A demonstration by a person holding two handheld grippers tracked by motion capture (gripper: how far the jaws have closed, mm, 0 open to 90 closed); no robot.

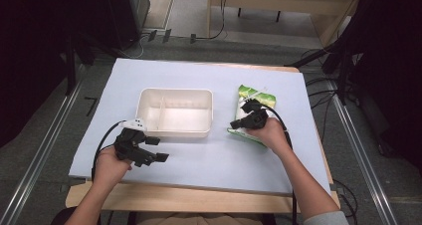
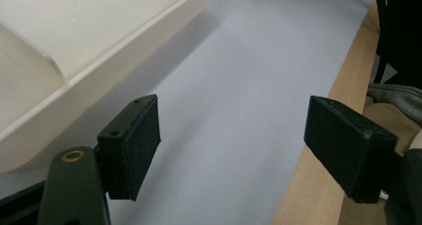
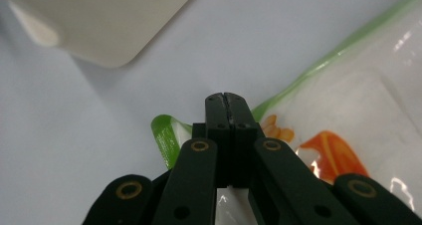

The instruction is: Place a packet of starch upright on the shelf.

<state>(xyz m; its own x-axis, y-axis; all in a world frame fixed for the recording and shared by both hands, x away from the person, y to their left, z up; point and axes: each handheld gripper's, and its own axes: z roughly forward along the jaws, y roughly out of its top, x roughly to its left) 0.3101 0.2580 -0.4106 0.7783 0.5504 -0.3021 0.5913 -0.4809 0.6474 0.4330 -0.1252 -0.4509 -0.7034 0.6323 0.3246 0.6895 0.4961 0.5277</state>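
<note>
The right tool (image 1: 242, 121) has its jaws pressed together on the near corner of the green-edged packet (image 1: 259, 96), lying on the table (image 1: 209, 158) right of the white tray (image 1: 144, 110); thin film may slip or tear; the left tool (image 1: 149, 150) gapes wide, empty.

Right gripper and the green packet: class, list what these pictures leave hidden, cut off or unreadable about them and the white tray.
- Right gripper, right gripper view: jaws closed at the green packet edge; whether film is pinched is hidden by the jaws.
- Packet print: too small in the high view, cut off in the right gripper view.
- White tray: cropped by the frame edges in both gripper views.
- Packet's near end, high view: covered by the right hand.
</note>
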